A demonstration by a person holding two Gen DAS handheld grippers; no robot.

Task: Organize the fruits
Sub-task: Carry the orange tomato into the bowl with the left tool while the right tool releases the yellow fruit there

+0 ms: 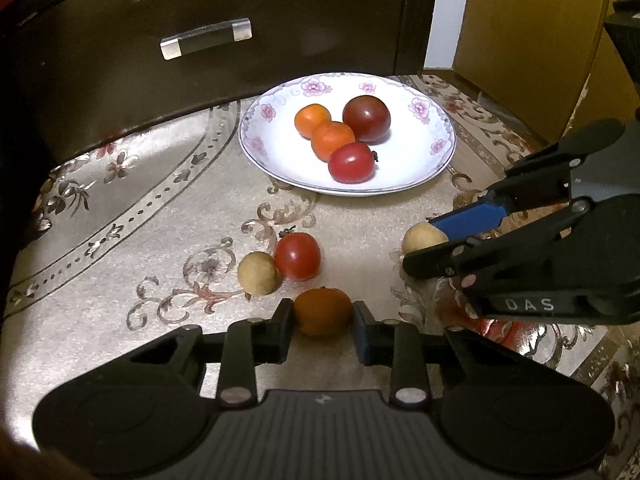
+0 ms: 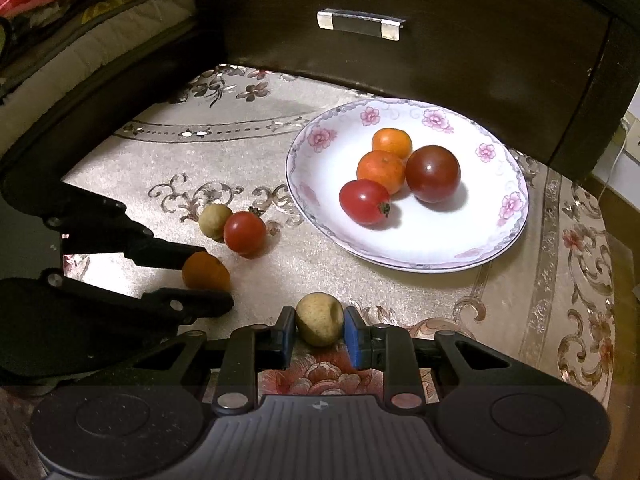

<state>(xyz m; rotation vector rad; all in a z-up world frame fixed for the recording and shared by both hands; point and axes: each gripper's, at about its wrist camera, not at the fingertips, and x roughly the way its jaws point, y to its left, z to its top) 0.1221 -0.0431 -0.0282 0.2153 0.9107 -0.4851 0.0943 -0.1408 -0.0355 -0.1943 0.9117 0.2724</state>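
Jaws of the left gripper (image 1: 323, 316) clamp an orange fruit (image 1: 322, 311); right gripper (image 2: 319, 326) jaws pinch a tan fruit (image 2: 319, 319); its body reads "DAS" (image 1: 529, 305).

Glossy white glazed plate (image 2: 496, 240), pink flowers printed round its rim, throwing back the light. On it a shiny, smooth-skinned red tomato (image 2: 364, 202) and a darker glossy one (image 2: 433, 174); the two orange fruits (image 2: 381, 171) look duller, finely pitted. The tablecloth (image 1: 160, 208) is woven fabric with a satin sheen and raised scrollwork. Matt, rough tan fruit (image 2: 319, 319) sits against blue pads (image 2: 352, 340) that look rubbery. Black matt plastic on the right gripper (image 2: 318, 334), small bright metal pins. Behind, a dark polished wooden drawer (image 1: 200, 48) with a brushed-metal handle (image 1: 206, 38)
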